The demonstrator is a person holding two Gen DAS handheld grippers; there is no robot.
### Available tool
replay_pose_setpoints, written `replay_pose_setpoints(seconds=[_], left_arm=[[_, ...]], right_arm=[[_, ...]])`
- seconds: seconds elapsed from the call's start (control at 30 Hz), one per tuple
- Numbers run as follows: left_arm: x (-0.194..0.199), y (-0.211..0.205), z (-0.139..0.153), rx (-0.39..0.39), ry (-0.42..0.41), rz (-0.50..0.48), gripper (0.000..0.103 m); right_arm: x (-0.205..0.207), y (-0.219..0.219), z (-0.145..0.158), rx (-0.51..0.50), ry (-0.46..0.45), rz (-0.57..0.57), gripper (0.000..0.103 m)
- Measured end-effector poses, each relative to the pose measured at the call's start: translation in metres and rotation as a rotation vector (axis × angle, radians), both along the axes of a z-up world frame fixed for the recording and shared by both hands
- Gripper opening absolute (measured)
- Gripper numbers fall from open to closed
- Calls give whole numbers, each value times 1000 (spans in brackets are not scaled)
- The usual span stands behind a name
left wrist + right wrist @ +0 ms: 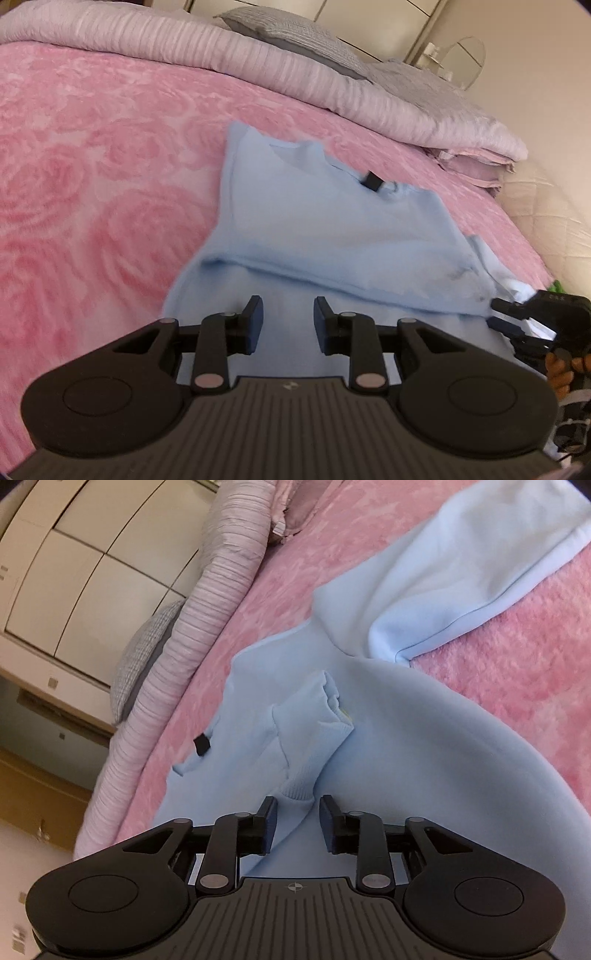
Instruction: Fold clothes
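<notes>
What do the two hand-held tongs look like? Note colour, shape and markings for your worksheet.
Left tongs and right tongs: matte black plastic, ribbed grey-black base, two round side housings, pinkish-silver pivot pins, dark blue finger pads. A small white emblem marks each base. No cables visible.

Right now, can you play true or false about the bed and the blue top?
1. The blue top lies on a pink blanket. True.
2. The top's tag is white. False: it is black.
3. The left gripper is clamped on the top. False: its jaws are open, with nothing between them.
4. A grey pillow rests at the far side of the bed. True.
5. A cuff of the top sits ahead of the right gripper. True.
</notes>
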State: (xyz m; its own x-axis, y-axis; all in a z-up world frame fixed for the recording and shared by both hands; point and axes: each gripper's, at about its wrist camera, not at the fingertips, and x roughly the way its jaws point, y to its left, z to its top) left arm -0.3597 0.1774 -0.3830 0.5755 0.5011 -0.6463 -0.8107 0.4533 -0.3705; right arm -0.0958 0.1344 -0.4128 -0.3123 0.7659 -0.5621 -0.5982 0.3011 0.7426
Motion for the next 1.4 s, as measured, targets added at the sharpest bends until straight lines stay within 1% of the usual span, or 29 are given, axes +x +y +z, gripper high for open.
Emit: replay_pose_setpoints(seconds=[0.03, 0.07, 0.13, 0.17, 0.2, 0.23, 0.27, 0.3, 0.37, 0.4, 0.47, 0.5, 0.57, 0.6, 0.63, 0.7, 0.77, 0.83, 0.9, 0.97, 1.0, 1.07, 1.1, 1.13, 1.2, 1.27, 1.3, 1.37, 1.4], left_arm=[[0, 4, -1, 3, 6, 9, 24], [0, 7, -2, 4, 11, 14, 24], [-1, 9, -4, 2, 14, 13, 24], [-1, 10, -5, 1, 16, 13, 24], [-2, 11, -6, 0, 18, 12, 24], [-2, 11, -7, 3, 21, 10, 24], [-2, 8, -7, 8, 25, 4, 24], [-3, 6, -7, 14, 29, -2, 24], [-5, 0, -6, 21, 36, -14, 24], [-6, -2, -6, 19, 35, -14, 24], [-8, -4, -5, 8, 27, -9, 24], [-9, -5, -5, 0, 20, -6, 24], [-11, -6, -4, -15, 10, 1, 24], [-10, -7, -3, -21, 13, 3, 24], [-9, -9, -1, -25, 20, 3, 24], [-8, -14, 2, -34, 30, 0, 24], [-6, -20, 6, -47, 30, -12, 25], [-2, -29, 8, -52, 41, -23, 25], [4, -37, 9, -49, 51, -39, 25], [11, -44, 9, -47, 57, -54, 25], [13, -46, 9, -46, 59, -57, 25], [18, -49, 8, -45, 61, -54, 25], [19, -49, 8, -45, 59, -51, 25], [20, -49, 8, -46, 58, -48, 25], [22, -47, 10, -44, 56, -48, 25], [24, -38, 10, -38, 65, -42, 26], [25, -33, 9, -35, 72, -37, 26], [27, -23, 9, -27, 83, -29, 26], [28, -18, 8, -21, 85, -26, 26]], right_arm=[[-1, 4, 3, 0, -19, 4, 28], [-3, 7, 9, 17, -54, 14, 21], [-9, -1, 29, 108, -176, 44, 19], [-11, -4, 34, 138, -239, 41, 19], [-9, -6, 33, 104, -280, 20, 19], [-4, -6, 27, 25, -286, -6, 19], [3, -9, 20, -33, -257, -28, 19], [14, -15, 14, -45, -179, -46, 20], [34, -30, 10, -28, -51, -89, 21], [40, -35, 9, -26, -8, -104, 22], [49, -37, 8, 5, 58, -124, 29], [53, -36, 9, 31, 80, -122, 29], [54, -25, 7, 58, 94, -63, 30], [54, -19, 6, 21, 78, -31, 30], [53, -15, 6, -45, 37, -16, 22], [51, -19, 16, -60, -29, -14, 22], [50, -32, 32, -47, -119, 13, 23], [54, -51, 42, -13, -181, 42, 24], [64, -75, 44, -12, -193, 43, 24], [79, -96, 40, -26, -175, 17, 25], [86, -105, 38, -32, -151, -1, 25], [94, -113, 35, -30, -71, -29, 25], [95, -114, 37, -18, -23, -23, 25], [96, -110, 38, -5, 27, -17, 25], [92, -92, 37, -2, 80, -4, 27], [87, -72, 36, -7, 122, 13, 36], [85, -62, 35, -14, 137, 19, 38], [77, -39, 29, -31, 143, 36, 43], [73, -27, 26, -44, 144, 46, 44]])
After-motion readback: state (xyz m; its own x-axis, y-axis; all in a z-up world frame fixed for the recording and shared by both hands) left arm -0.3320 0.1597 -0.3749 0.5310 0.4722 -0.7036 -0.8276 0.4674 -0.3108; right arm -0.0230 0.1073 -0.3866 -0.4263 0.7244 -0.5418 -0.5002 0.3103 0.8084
